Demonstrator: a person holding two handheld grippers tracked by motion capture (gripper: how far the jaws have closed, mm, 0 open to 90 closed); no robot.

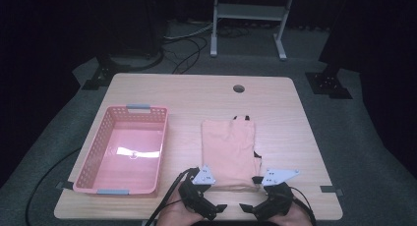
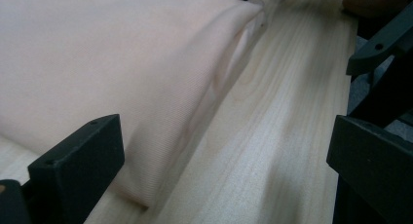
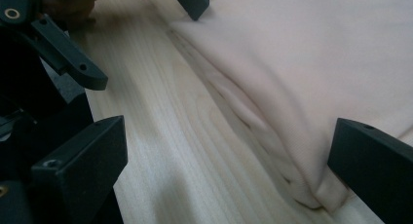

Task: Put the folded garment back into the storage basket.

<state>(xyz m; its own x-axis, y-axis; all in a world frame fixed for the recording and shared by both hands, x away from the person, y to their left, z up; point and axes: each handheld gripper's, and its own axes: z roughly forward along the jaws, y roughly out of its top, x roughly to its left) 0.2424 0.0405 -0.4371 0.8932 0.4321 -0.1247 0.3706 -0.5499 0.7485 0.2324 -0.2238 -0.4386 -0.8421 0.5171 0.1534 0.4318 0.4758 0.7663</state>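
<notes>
A pale wooden table (image 1: 187,96) fills the high view. On it, just right of a pink basket (image 1: 123,147), lies a folded peach cloth (image 1: 228,150), which we use as our landmark. It looks light, soft and floppy, likely to sag and unfold when lifted, so we judge the two near corners the best places to grip. At its near left corner waits our left gripper (image 2: 219,160), jaws spread wide around the edge. At its near right corner sits our right gripper (image 3: 229,170), likewise wide apart, gripping nothing.
</notes>
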